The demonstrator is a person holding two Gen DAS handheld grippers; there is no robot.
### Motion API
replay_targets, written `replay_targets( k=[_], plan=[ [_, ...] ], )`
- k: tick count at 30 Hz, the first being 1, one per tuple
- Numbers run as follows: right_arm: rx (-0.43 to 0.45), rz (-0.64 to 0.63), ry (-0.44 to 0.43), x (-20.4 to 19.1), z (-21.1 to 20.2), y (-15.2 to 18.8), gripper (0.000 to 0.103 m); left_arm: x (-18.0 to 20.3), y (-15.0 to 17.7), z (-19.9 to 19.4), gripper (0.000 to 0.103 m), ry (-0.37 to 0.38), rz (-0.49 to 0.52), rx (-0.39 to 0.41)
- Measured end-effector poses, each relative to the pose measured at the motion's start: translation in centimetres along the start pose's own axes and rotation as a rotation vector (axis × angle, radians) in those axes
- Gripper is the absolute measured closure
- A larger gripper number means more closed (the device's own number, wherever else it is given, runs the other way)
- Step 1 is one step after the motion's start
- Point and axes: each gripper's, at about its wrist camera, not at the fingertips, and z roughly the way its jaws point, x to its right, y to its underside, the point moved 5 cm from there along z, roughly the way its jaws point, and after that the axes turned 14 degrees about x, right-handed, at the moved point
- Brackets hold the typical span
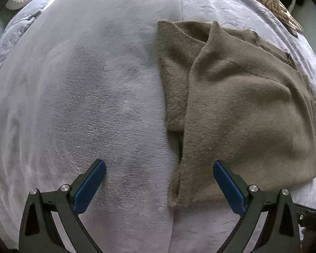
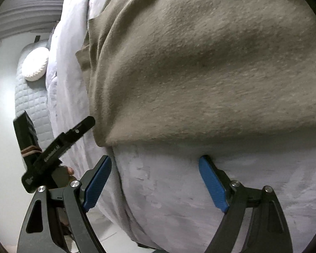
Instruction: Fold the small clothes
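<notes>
With both claws standing wide apart and gripping nothing, a fresh grasp looks to be the step in hand. Nearest, the left claw (image 1: 159, 171) hangs over the near corner of the brown knit garment (image 1: 238, 105), which lies part-folded on the grey-blanketed bed (image 1: 84, 84). The right claw (image 2: 154, 164) sits at the garment's near edge (image 2: 200, 73). Next, I judge, each must pinch a corner.

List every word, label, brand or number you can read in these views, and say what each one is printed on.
"GenRobot.AI", partly blurred: white print on the black arm of the left gripper, seen from the right wrist view.
A small white mark at that arm's lower end: too blurred to read.
Nothing readable on the brown garment or bedding.
</notes>
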Motion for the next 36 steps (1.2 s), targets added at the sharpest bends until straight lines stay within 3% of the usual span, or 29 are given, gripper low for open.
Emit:
replay_targets(
  k=[6, 23, 32, 33, 35, 36],
  plan=[
    [0.018, 0.101, -0.099, -1.3, 2.1, 0.0, 0.016, -0.1, 0.2, 0.3, 0.001, 0.009, -0.001, -0.001],
    [0.112, 0.259, -0.243, -4.2, 6.7, -1.0, 0.015, -1.4, -0.4, 0.7, 0.001, 0.024, -0.041, 0.011],
    [0.145, 0.376, -0.343, -4.8, 7.8, -1.5, 0.015, -4.4, -1.0, 0.6, 0.001, 0.129, -0.159, 0.025],
    [0.145, 0.378, -0.342, -4.8, 7.9, -1.4, 0.017, -4.8, -1.1, 0.6, 0.001, 0.144, -0.174, 0.026],
    [0.146, 0.373, -0.333, -5.0, 8.0, -1.3, 0.042, -5.5, -1.3, 0.5, 0.001, 0.17, -0.193, 0.028],
    [0.14, 0.363, -0.325, -5.0, 8.0, -1.1, 0.076, -5.3, -1.3, 0.0, 0.001, 0.176, -0.194, 0.03]
  ],
)
